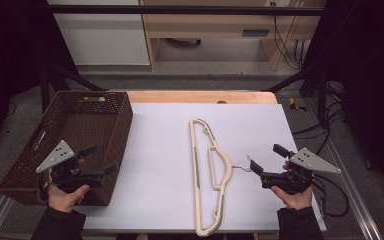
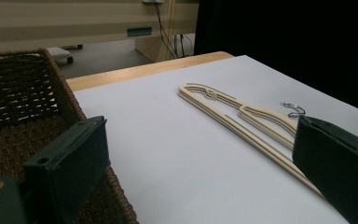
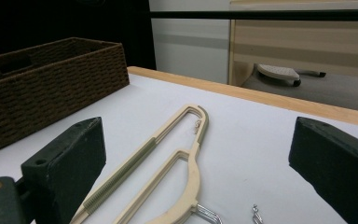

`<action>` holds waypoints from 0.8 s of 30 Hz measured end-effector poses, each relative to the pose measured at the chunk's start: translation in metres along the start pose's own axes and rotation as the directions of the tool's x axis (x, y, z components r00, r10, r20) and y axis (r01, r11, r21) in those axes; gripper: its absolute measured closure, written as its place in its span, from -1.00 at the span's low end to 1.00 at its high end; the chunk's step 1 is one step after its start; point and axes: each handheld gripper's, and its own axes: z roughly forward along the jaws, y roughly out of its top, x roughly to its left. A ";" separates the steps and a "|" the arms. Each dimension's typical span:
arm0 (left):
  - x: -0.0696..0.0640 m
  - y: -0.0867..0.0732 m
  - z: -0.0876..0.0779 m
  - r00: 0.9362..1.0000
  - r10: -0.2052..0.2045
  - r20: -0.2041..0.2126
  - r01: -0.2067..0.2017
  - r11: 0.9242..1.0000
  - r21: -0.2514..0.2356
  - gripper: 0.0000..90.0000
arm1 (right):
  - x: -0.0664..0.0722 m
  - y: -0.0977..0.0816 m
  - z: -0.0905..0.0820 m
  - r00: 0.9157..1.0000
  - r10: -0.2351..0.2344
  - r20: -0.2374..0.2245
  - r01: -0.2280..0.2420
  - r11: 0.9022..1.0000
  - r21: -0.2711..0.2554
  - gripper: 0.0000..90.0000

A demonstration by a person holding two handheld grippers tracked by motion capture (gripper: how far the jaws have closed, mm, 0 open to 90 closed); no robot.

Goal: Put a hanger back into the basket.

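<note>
While the cream hanger [image 1: 209,175] lies flat on the white table [image 1: 160,150], it is flanked by both tongs. The right tongs [image 1: 265,161] are held released just beside its metal hook [image 1: 241,165], nothing between the jaws. The left tongs [image 1: 100,159] are held released as well, well apart from the hanger, above the near corner of the brown wicker basket [image 1: 122,125], in which nothing can be seen.

Black tools [image 1: 88,159], grey triangular plates, dark sleeves
</note>
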 end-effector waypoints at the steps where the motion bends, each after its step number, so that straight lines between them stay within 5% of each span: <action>1: 0.000 0.000 0.000 1.000 0.000 0.000 0.000 1.000 0.000 -0.92 | 0.000 0.000 0.000 1.000 0.000 0.000 0.000 1.000 0.000 -0.91; 11: 0.002 -0.001 -0.001 1.000 0.014 -0.012 -0.014 1.000 0.014 -0.92 | 0.010 0.004 0.004 0.999 -0.026 0.025 0.024 0.998 0.062 -0.87; 17: 0.003 -0.002 0.000 1.000 0.019 -0.017 -0.018 1.000 0.020 -0.92 | 0.025 0.003 0.016 0.999 -0.036 -0.004 0.036 0.991 0.132 -0.86; 22: 0.004 -0.003 -0.001 1.000 0.018 -0.020 -0.018 1.000 0.023 -0.92 | 0.036 -0.005 0.033 0.999 -0.026 -0.018 0.029 0.972 0.232 -0.84; 24: 0.003 -0.003 -0.001 1.000 0.022 -0.021 -0.022 0.999 0.026 -0.92 | 0.042 -0.014 0.045 1.000 -0.024 -0.013 0.026 0.955 0.295 -0.81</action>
